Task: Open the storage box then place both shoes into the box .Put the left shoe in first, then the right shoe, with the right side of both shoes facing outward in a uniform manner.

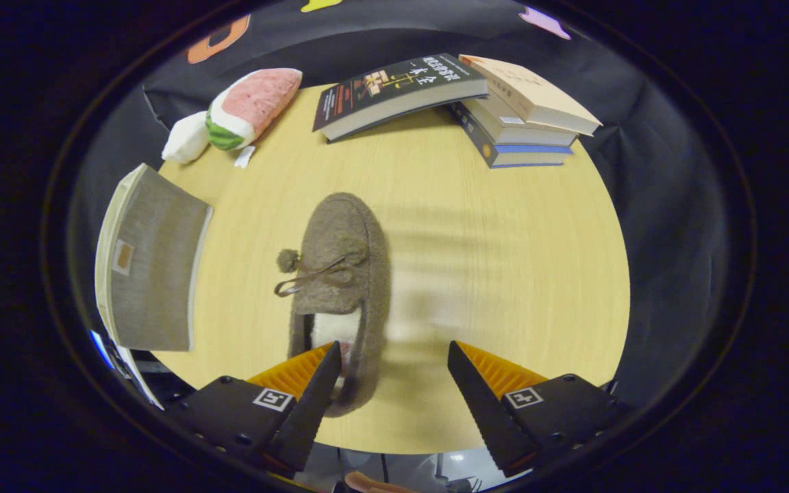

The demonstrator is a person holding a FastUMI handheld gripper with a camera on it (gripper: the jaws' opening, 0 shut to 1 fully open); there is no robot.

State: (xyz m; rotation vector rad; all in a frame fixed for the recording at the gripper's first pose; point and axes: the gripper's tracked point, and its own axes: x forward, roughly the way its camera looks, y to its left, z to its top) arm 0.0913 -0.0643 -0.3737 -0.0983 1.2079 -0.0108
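Note:
A brown felt shoe (343, 274) with a small pompom and a lace bow lies on the round wooden table (504, 274), toe pointing away from me. Its heel end lies beside and partly behind my left finger (305, 387). My gripper (394, 356) is open, with bare tabletop between the fingers; the right finger (487, 387) stands clear of the shoe. A grey fabric storage box (151, 267) with a pale rim and a small tag sits to the left of the shoe, at the table's left edge. Whether it is open I cannot tell.
A plush watermelon-slice toy (247, 109) lies at the far left of the table. A dark book (398, 92) leans on a stack of books (521, 120) at the far side. The table's right half is bare wood.

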